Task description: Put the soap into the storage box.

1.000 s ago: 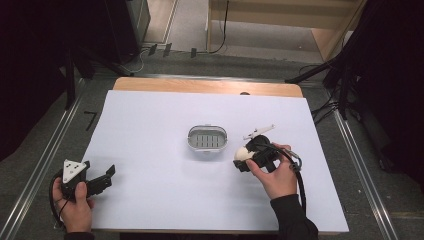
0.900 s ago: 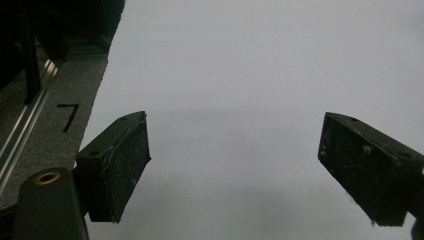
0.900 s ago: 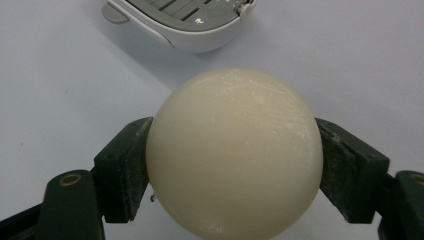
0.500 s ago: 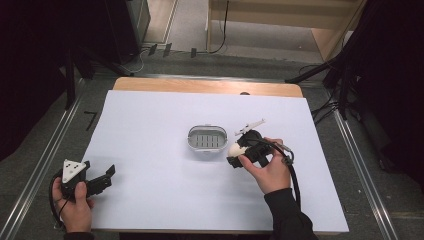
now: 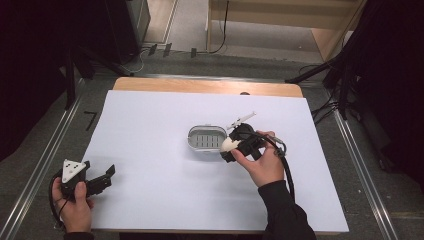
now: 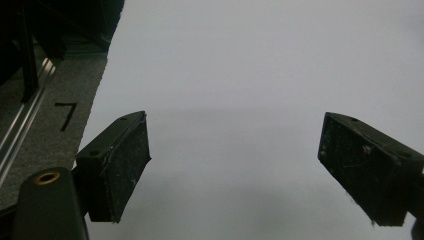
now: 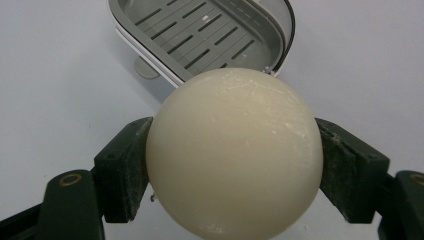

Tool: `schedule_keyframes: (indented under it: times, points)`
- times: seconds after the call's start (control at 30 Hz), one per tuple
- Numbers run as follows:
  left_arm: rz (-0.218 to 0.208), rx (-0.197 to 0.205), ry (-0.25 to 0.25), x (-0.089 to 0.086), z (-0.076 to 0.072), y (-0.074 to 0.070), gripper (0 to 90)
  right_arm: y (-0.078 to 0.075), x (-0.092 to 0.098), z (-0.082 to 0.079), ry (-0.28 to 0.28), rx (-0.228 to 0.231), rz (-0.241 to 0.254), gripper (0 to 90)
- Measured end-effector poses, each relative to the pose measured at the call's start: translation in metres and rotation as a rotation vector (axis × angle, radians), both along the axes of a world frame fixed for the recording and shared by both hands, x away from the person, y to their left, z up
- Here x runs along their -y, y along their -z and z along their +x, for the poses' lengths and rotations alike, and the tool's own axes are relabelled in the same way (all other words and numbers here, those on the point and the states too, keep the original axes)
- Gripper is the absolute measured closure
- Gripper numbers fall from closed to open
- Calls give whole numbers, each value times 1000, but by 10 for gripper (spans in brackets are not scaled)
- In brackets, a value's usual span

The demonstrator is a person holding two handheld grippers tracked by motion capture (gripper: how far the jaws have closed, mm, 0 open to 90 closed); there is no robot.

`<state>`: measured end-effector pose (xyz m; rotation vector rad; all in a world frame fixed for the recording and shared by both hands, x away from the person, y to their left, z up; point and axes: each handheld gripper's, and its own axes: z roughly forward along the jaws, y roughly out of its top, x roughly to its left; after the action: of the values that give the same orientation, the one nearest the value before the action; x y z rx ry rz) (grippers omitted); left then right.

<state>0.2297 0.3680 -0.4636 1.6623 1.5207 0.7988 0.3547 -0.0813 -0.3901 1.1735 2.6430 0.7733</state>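
Soap ball [image 7: 234,152], round and cream-white, sits pinched between the right gripper [image 5: 235,146]'s fingers, just beside the near right rim of the grey soap dish [image 5: 206,140] at mid-worktop; the dish lies straight ahead of it. Left gripper [image 5: 95,181], fingers spread and empty, rests near the worktop's front left corner.

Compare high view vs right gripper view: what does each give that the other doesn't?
High view alone: the left gripper resting open near the table's left front corner, and the wooden table edge. Right gripper view alone: the slots in the soap dish floor and both pads pressing the round soap. Both: the right gripper holding that soap at the dish's rim.
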Motion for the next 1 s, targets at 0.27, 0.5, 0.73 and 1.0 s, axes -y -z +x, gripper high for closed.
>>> schedule_keyframes:
  times: [0.27, 0.5, 0.73, 1.0]
  points:
    - [-2, 1, 0, -1, 0, 0, 142, -8, -7, 7, -3, -7, -16, 239]
    - [-3, 1, -1, -1, 0, 0, 142, -11, -16, 13, -10, -21, -15, 239]
    - [-7, 2, 1, -1, 0, 0, 143, -11, -27, 21, -19, -30, -16, 239]
    - [-5, 1, 0, -1, 0, 0, 142, -11, -40, 27, -31, -36, -22, 239]
